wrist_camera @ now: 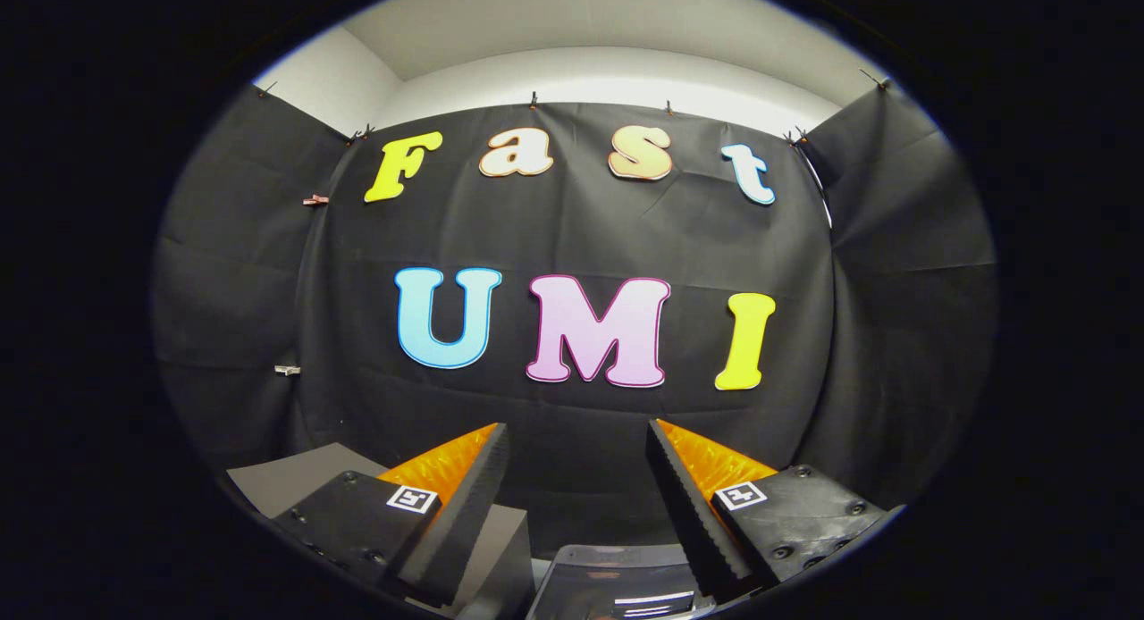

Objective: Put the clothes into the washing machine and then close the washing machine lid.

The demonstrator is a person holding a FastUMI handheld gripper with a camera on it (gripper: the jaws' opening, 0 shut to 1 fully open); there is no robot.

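Note:
My gripper [576, 437] is held up and faces the booth's black cloth wall, fingers wide apart with nothing between them. Low between and below the fingers, the top of a dark translucent lid or panel [617, 575] shows, likely part of the washing machine. Its state, open or closed, cannot be told. No clothes can be made out.
A grey flat surface [304, 477] lies behind the left finger, beside a grey box-like edge [500, 548] next to the dark panel. The black cloth wall [572, 236] stands beyond the fingers and wraps round on both sides.

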